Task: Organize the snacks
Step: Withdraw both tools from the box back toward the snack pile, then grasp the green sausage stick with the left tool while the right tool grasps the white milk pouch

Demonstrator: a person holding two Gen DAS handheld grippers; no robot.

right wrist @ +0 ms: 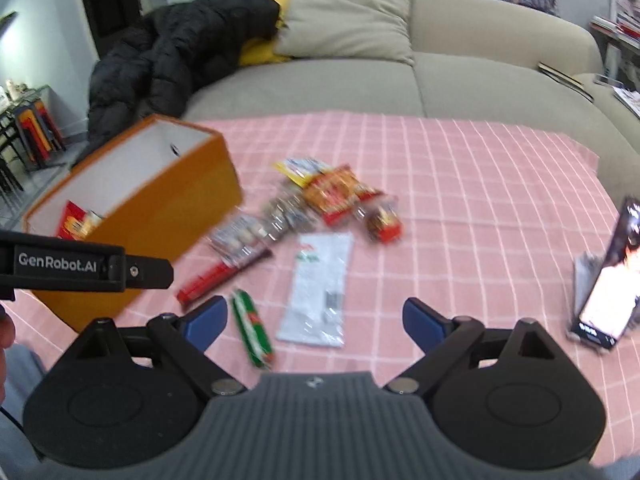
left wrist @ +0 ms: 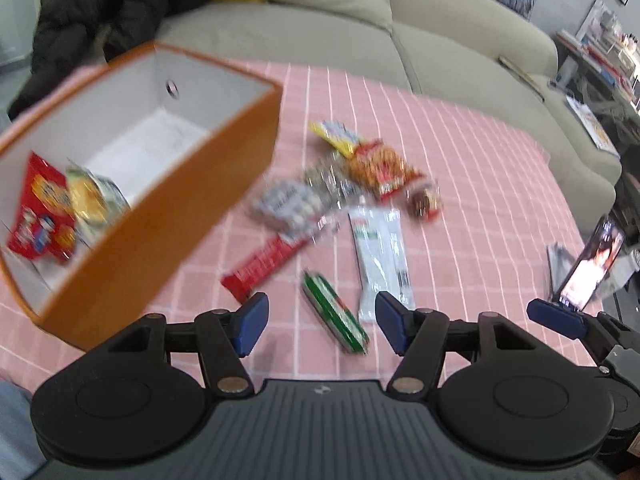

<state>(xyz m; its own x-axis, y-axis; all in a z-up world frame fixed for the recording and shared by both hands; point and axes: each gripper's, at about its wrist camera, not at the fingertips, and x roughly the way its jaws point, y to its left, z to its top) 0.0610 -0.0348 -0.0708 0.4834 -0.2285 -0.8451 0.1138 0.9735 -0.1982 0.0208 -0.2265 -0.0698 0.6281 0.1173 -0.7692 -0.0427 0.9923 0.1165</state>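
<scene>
Both tongs gape empty near our orange box; we could nudge the green stick away closing early.

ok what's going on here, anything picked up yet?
Snack sorting, partway through. Both hand-held grippers, left and right, are open and empty above the pink cloth. The orange box already holds a red pack and one more packet. A loose pile is still on the cloth, including a green stick, a white pouch and a red bar. Nothing is gripped.
</scene>
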